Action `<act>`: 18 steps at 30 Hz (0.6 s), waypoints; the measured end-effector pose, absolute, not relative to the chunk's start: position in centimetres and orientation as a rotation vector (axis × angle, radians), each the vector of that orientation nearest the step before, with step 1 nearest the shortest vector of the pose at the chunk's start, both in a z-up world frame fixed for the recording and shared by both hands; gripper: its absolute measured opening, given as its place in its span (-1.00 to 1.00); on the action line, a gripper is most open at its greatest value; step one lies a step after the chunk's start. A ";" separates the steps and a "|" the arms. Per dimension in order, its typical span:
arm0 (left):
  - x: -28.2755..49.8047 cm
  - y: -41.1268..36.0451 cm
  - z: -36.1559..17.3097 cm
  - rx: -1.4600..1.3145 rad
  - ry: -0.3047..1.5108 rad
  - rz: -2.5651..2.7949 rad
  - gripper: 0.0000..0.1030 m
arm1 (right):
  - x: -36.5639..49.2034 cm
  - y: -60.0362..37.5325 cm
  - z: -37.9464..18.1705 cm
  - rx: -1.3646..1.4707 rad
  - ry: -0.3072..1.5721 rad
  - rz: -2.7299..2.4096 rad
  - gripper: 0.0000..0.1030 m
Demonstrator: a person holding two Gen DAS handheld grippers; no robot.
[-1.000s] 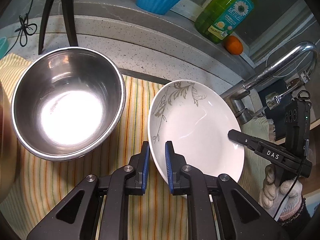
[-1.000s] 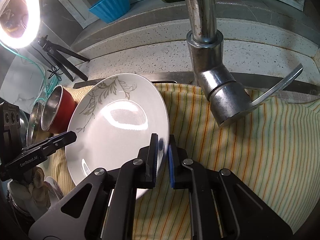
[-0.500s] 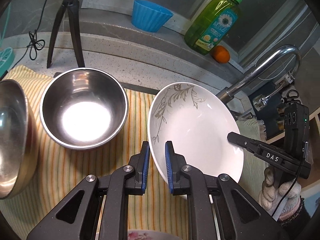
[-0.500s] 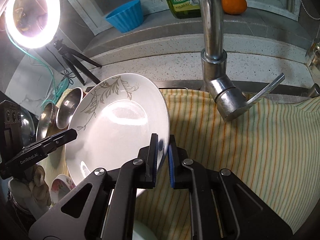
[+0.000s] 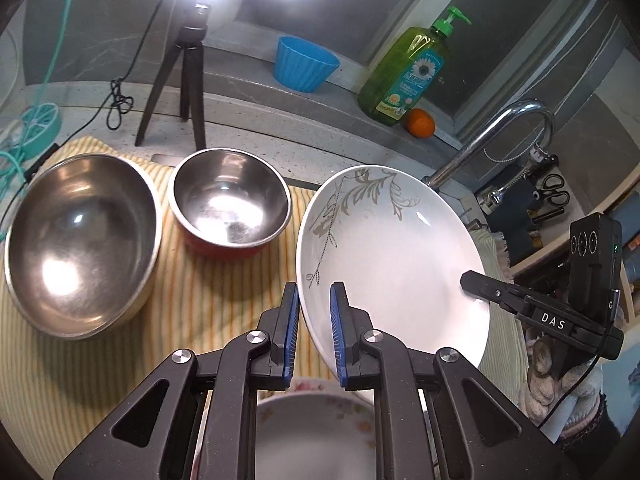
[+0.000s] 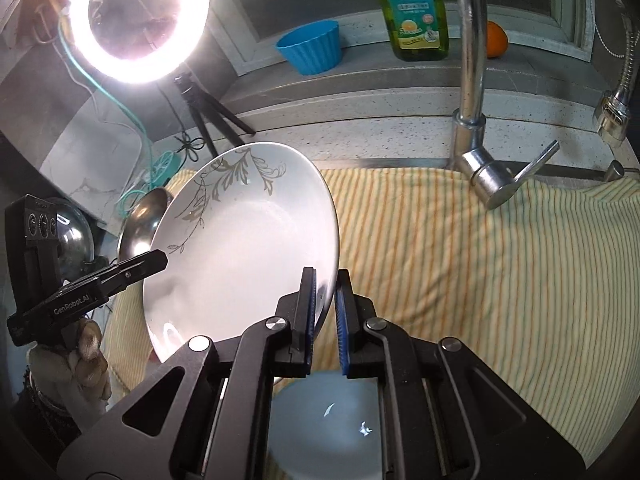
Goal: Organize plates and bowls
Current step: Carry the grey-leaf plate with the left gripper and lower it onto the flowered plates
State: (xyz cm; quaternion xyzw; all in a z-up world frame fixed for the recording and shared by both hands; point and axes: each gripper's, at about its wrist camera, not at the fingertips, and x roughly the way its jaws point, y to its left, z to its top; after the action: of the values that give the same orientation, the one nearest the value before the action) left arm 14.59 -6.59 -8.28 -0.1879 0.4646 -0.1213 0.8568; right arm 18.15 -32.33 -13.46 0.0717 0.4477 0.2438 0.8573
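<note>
Plate: white plate (image 5: 394,256) with grey leaf print, held tilted in the air above the striped cloth (image 5: 224,288), between my two grippers.
Left gripper: my left gripper (image 5: 314,334) is clamped narrow on the plate's near-left rim, blue pads on either face.
Right gripper: my right gripper (image 6: 324,316) pinches the opposite rim, jaws nearly together with the rim between them.
Steel bowls: large steel bowl (image 5: 80,240) on the cloth at far left; red-sided steel bowl (image 5: 230,202) just right of it, apart from the plate.
Below grippers: floral-rimmed dish (image 5: 316,436) under my left gripper; pale bowl (image 6: 324,428) under my right.
Far ledge: blue cup (image 5: 305,64), green soap bottle (image 5: 404,76), orange (image 5: 421,123).
Faucet: faucet (image 6: 474,80) stands at the cloth's far edge, right of the plate.
</note>
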 end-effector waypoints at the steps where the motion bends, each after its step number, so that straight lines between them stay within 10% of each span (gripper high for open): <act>1: 14.0 -6.2 -8.1 -0.396 0.977 -0.259 -0.74 | 17.4 -32.0 -13.3 0.150 0.939 0.514 -0.82; 18: 6.5 -2.3 -9.1 -0.392 1.042 -0.279 -0.74 | 7.0 -27.4 -15.8 0.157 1.001 0.514 -0.79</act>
State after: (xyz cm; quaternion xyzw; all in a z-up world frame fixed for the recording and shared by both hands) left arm 6.53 -2.28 -9.08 -0.1854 0.4927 -0.1318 0.8399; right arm 7.03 -27.45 -15.81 0.0742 0.4742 0.2435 0.8428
